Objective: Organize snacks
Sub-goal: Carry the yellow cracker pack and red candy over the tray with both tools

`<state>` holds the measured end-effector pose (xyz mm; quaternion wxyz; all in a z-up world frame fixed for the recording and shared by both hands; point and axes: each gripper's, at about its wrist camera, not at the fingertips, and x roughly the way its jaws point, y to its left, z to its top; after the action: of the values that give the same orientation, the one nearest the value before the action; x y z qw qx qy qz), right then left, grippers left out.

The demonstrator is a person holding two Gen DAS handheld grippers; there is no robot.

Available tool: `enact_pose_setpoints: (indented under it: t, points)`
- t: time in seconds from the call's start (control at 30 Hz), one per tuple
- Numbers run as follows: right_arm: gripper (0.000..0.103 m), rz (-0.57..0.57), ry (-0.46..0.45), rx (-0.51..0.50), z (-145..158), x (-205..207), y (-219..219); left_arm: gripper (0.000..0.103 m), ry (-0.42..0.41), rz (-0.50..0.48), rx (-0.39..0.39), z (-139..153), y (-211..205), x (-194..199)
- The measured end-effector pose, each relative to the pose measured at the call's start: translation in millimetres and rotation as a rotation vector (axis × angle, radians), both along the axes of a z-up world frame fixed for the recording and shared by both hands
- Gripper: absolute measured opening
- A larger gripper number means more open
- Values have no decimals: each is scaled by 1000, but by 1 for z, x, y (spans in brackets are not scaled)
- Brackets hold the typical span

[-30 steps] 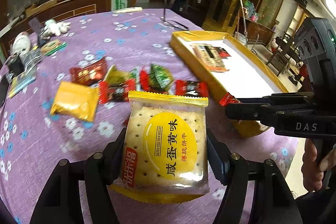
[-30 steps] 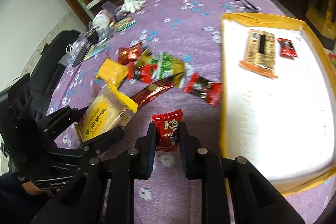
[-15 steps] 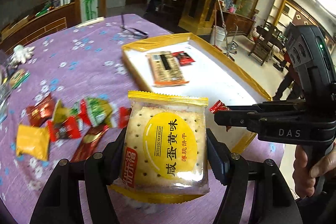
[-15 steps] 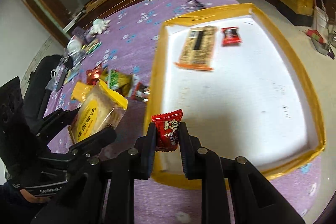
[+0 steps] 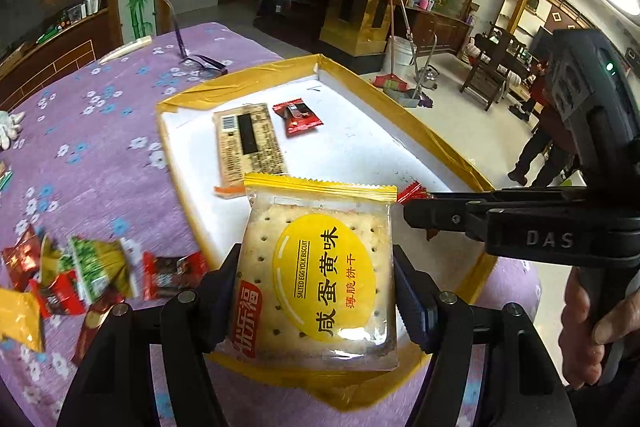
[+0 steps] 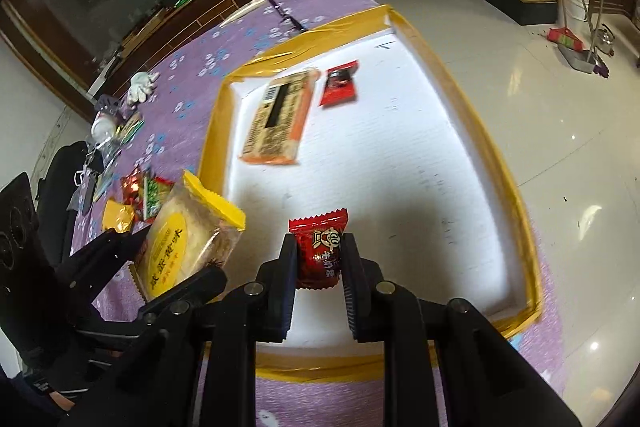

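— Above the near end of the yellow-taped tray [image 6: 508, 163], we carry one snack in each hand-held gripper. The left gripper [image 5: 316, 291] is clamped on a salted egg yolk biscuit pack [image 5: 320, 279], its pads pressing the pack's two sides; the pack stands upright, yellow sealed edge on top.

— And our right gripper [image 6: 319, 259] is closed on a small red candy [image 6: 320, 251], held upright between narrow jaws over the tray's white floor. In the left wrist view, its black body [image 5: 520, 227] crosses from the right with a hand [image 5: 588, 327] on its handle.

— Inside the tray, at the far end, lie a tan wafer pack [image 5: 248, 143] and, just beside it, a red sachet [image 5: 298, 117].

— On the purple flowered tablecloth [image 5: 100, 155], left of the tray, we see loose snacks in a heap [image 5: 88, 275]: red, green and yellow wrappers. Glasses [image 5: 196, 59] rest near the table's far edge.
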<state>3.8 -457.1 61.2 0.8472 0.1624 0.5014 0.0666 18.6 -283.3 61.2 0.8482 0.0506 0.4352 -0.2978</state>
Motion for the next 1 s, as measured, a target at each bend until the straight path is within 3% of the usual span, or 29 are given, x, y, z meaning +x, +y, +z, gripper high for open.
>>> enact_pose_setpoints:
  t: [0.53, 1.0]
  points:
    - [20, 35, 23, -19, -11, 42, -18, 72, 43, 46, 51, -33, -25, 24]
    - [20, 89, 79, -40, -30, 101, -9, 72, 46, 44, 71, -37, -34, 34]
